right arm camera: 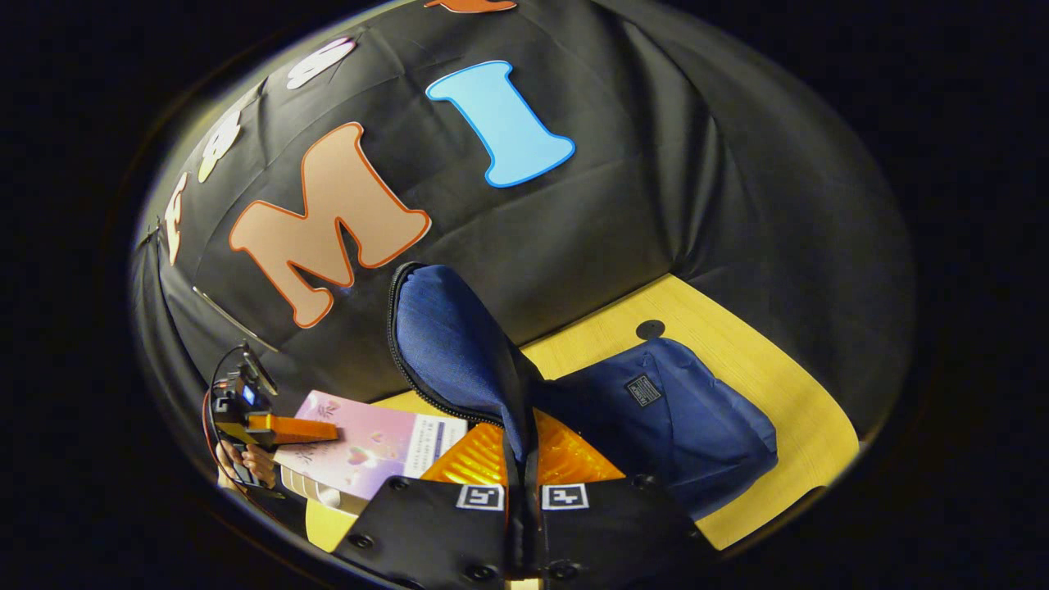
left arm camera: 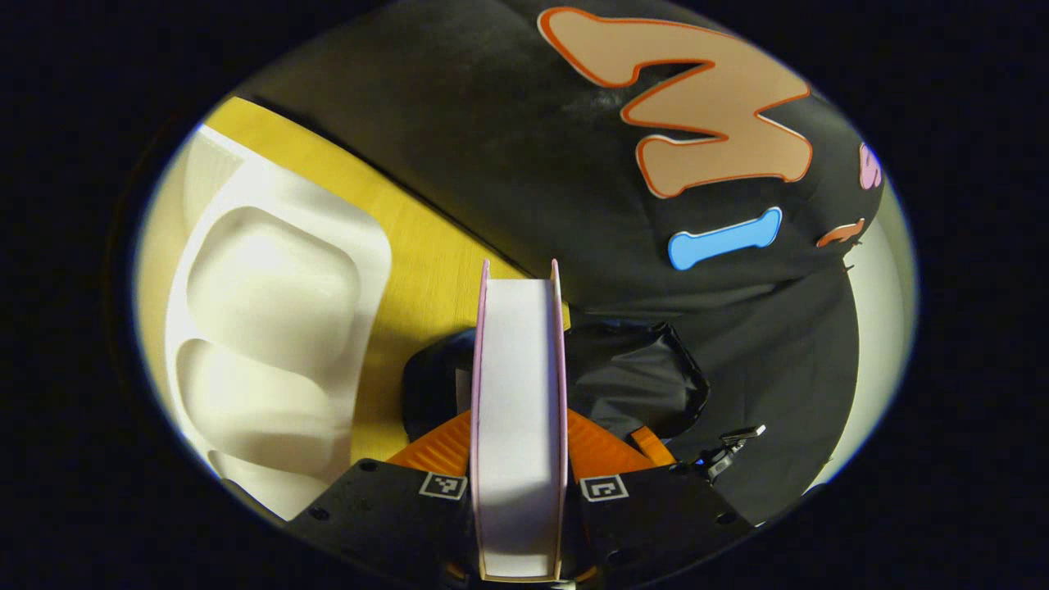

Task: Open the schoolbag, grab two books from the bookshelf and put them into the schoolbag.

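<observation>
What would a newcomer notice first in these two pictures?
In the left gripper view, a thick pink-covered book stands clamped between the fingers, page edges facing the camera. In the right gripper view, the right gripper lifts the dark blue fabric schoolbag's flap above the yellow wooden table.

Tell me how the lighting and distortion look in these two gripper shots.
Left gripper view: white bookshelf glares bright, book casts shadow near its base, fisheye curves the table edge. Right gripper view: dim, schoolbag sharp, edges bowed and darkened.
</observation>
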Demonstrator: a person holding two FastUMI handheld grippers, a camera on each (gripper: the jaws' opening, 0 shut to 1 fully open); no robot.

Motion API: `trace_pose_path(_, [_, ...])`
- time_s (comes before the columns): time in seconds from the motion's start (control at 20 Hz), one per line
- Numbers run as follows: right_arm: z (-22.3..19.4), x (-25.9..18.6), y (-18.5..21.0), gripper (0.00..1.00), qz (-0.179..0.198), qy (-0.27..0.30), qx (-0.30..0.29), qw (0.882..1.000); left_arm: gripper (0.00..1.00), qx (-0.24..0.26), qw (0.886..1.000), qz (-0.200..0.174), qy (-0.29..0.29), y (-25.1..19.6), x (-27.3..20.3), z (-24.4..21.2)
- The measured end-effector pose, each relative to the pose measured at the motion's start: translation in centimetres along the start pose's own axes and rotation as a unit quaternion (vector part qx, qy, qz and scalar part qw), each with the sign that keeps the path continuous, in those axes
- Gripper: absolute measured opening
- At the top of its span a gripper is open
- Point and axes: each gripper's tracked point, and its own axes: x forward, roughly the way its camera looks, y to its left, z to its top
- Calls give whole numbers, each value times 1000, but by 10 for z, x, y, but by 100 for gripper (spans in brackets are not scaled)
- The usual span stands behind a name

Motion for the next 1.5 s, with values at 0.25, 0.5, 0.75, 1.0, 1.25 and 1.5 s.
trace_pose_path(0.25, [1, 0, 0, 3, 2, 0, 2, 1000, 36, -17, 1000, -11, 24, -6, 48, -18])
trace_pose_path(0.5, [1, 0, 0, 3, 7, 2, -1, 1000, 36, -41, 998, -18, 33, -14, 84, -30])
trace_pose_path(0.75, [3, 1, 2, 3, 12, 3, 2, 1000, 37, -51, 998, -16, 39, -17, 116, -45])
trace_pose_path(1.0, [3, 2, 3, 5, 15, 3, -10, 1000, 34, -76, 995, -29, 52, -25, 141, -62])
trace_pose_path(1.25, [6, 3, 7, 3, 17, 1, -24, 1000, 36, -123, 991, -46, 40, -25, 159, -70])
trace_pose_path(1.5, [5, 4, 8, 5, 22, -2, -14, 1000, 35, -159, 984, -69, 32, -26, 174, -77])
